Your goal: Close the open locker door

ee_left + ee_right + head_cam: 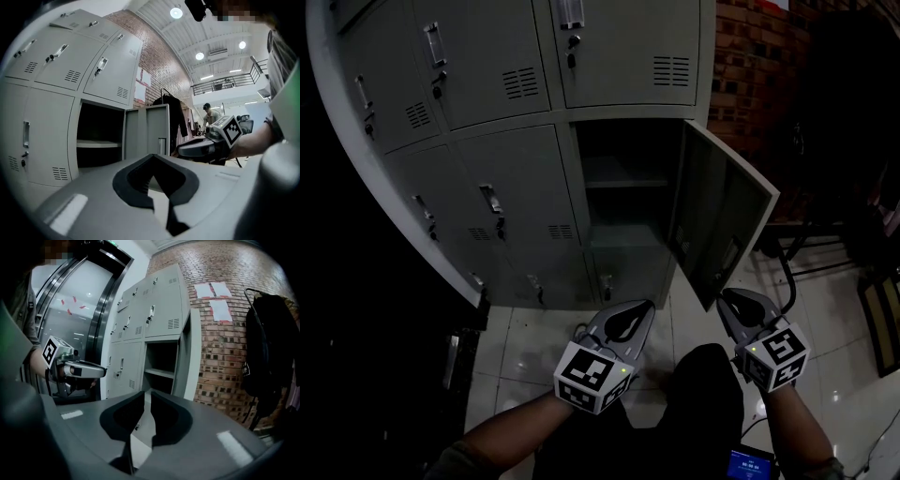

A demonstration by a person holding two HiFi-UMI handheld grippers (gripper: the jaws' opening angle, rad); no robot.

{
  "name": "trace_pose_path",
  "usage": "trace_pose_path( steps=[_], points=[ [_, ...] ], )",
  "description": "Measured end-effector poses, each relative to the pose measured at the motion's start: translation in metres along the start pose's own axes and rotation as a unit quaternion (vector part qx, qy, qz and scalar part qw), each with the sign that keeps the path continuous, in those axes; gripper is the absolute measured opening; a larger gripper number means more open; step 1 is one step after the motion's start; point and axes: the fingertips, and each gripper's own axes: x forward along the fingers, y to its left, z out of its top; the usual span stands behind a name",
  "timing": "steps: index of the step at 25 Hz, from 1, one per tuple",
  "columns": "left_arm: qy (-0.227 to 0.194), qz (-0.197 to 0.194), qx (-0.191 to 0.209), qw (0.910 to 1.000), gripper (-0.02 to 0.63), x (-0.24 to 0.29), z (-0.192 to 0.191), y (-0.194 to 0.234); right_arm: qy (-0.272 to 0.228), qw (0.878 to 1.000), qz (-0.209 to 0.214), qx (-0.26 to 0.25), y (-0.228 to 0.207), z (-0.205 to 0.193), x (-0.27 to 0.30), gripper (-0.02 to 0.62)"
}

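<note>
Locker door (719, 217) stands wide open, just ahead of my right gripper (727, 300), whose jaws are open a crack, holding nothing. My left gripper (643, 306) is closed, empty. I am only reaching now, I think; next, push the door's outer side shut.

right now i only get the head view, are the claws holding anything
observer: No. The right claw is empty, its jaws a slit apart.
operator: and the other one
observer: The left claw is empty too, tips together.
operator: whats the dark shape far right
observer: A black coat hanging by the brick wall, apart from the door.
</note>
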Motion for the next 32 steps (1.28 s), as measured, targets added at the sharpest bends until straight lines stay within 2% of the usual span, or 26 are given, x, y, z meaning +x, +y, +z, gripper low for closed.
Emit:
trace_pose_path(
  steps=[8,14,16,18,20,21,25,32],
  points=[
    [-0.005,0.007,-0.003,1.0,-0.002,0.044,0.002,0.018,0.024,1.0,-0.008,0.0,-0.039,-0.016,0.011,0.127],
    [0.001,0.01,-0.002,0.9999,-0.003,0.068,-0.002,0.032,0.023,1.0,-0.006,0.004,-0.06,-0.021,0.012,0.145],
    [0.003,0.011,-0.001,0.9999,-0.002,0.074,-0.003,0.034,0.02,1.0,-0.004,0.001,-0.069,-0.022,0.015,0.192],
    [0.005,0.011,0.001,0.9999,-0.003,0.078,-0.004,0.036,0.018,1.0,0.009,-0.004,-0.077,-0.022,0.023,0.283],
    [0.007,0.012,0.002,0.9999,-0.002,0.08,-0.006,0.038,0.02,0.999,0.035,-0.007,-0.08,-0.022,0.036,0.37],
    [0.009,0.013,0.002,0.9999,-0.003,0.08,-0.007,0.038,0.021,0.998,0.053,-0.01,-0.079,-0.023,0.042,0.388],
    [0.013,0.016,0.005,0.9998,-0.003,0.079,-0.008,0.042,0.013,0.994,0.106,-0.028,-0.068,-0.018,0.065,0.39],
    [0.013,0.028,0.005,0.9995,-0.002,0.067,-0.008,0.051,0.011,0.992,0.112,-0.054,-0.042,-0.01,0.075,0.236]
  ],
)
